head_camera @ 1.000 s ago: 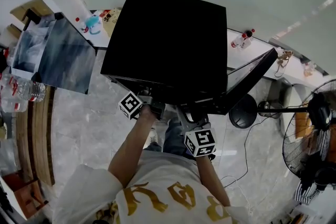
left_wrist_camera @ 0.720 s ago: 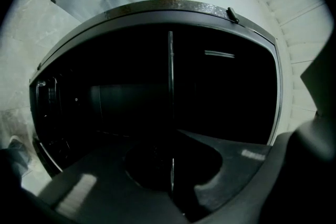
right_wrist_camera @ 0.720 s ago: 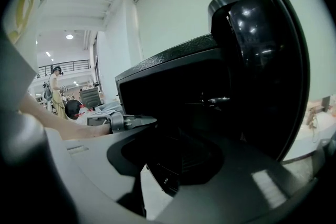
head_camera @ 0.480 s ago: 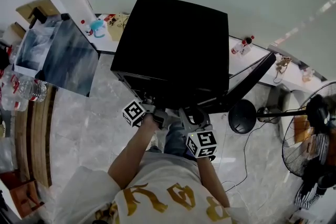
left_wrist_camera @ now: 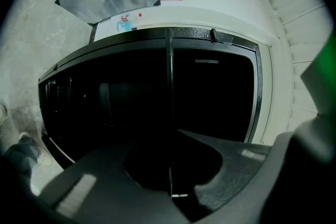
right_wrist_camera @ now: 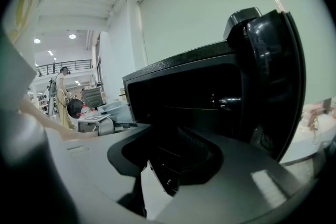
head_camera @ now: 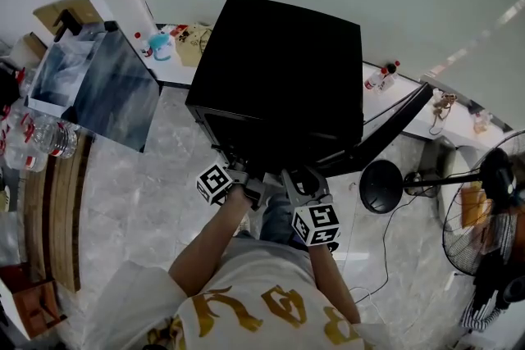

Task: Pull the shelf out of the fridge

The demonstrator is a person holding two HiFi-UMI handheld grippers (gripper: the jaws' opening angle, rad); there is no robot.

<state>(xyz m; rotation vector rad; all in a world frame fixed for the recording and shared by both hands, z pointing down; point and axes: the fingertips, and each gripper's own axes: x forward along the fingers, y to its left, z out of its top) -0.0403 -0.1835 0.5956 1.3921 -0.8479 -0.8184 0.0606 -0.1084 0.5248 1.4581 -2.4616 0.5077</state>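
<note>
The black fridge [head_camera: 279, 86] stands straight ahead of both grippers, with its door [head_camera: 394, 123] swung wide open beyond the right one. In the left gripper view the shelf [left_wrist_camera: 169, 71] shows as a thin dark edge that crosses the cabinet opening and runs back into the jaws. Most of it appears to sit inside the cabinet, so the pull looks barely begun.

The left gripper [head_camera: 244, 175] is clamped on that front edge, its jaws pressed together over it. The right gripper [head_camera: 295, 179], just beside it, also looks closed on the shelf's front edge, though the dark interior makes the contact harder to read there.

To do this step well, both grippers should probably draw straight back toward the person at the same pace. If one side leads, the shelf may twist and bind against the cabinet walls. Keeping the edge level matters too, since tipping it could catch it on its supports. The edge is thin, so the grip likely needs to stay firm. The shelf's weight may also drop onto the jaws once its rear end comes free.
</note>
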